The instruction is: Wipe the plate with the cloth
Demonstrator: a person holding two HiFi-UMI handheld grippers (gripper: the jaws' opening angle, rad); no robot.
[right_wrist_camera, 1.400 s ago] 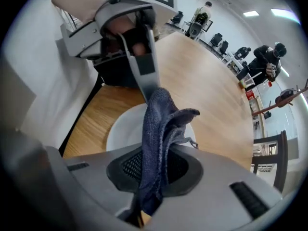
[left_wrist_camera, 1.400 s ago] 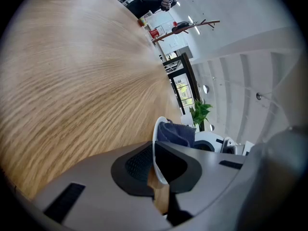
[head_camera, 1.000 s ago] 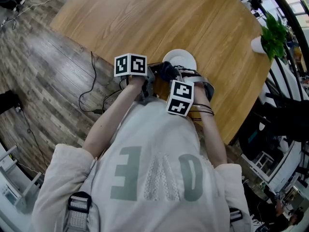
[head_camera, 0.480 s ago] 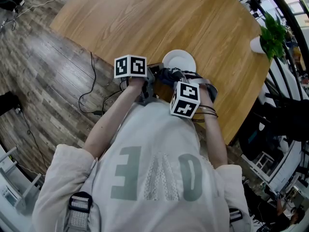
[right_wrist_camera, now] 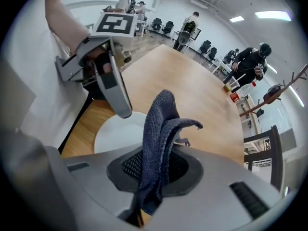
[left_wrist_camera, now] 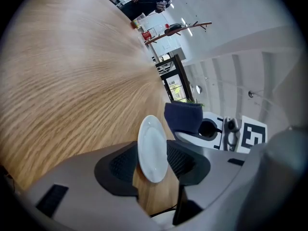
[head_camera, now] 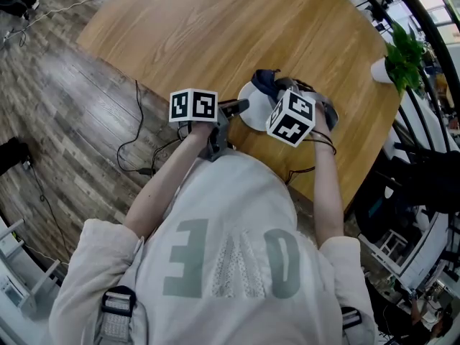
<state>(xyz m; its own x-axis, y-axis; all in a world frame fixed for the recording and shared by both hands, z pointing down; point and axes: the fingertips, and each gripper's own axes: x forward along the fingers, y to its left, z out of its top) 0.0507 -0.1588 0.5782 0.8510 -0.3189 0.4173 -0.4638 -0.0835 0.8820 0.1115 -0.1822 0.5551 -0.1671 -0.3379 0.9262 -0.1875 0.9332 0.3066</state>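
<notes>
Trailing at far left: black cables [head_camera: 136, 139] on the plank floor [head_camera: 65, 106].
Surface: light wood [head_camera: 215, 27] with a curved edge.
Left gripper [head_camera: 236, 108]: low at the plate's near-left rim. Its fingers have just been opening and stand apart; the plate's rim shows in the gap between them, and the pads are not pressing on it.
Plate [head_camera: 253, 113]: white, lying flat on the surface near its near edge, between the two grippers.
Cloth [head_camera: 264, 79]: dark blue knit, hanging in folds over the plate's far side; whether it touches the plate I cannot tell.
Right gripper [right_wrist_camera: 154, 167]: pointing steeply down, fingers closed on the cloth.
Plant [head_camera: 406, 49]: green, in a white pot at the surface's right edge.
Writing: large grey letters on the person's shirt [head_camera: 230, 257], one like a reversed E and one like an O, the word unclear. The marker cubes [head_camera: 192, 106] carry black-and-white square patterns, no words.
Head view only: cables, floor, plant, shirt.
Left gripper view only: the plate as a narrow oval between the pads, with the cloth behind it.
Right gripper view only: the cloth's weave pinched between the pads, a left finger over the plate's rim, and office chairs [right_wrist_camera: 207, 47] beyond.
</notes>
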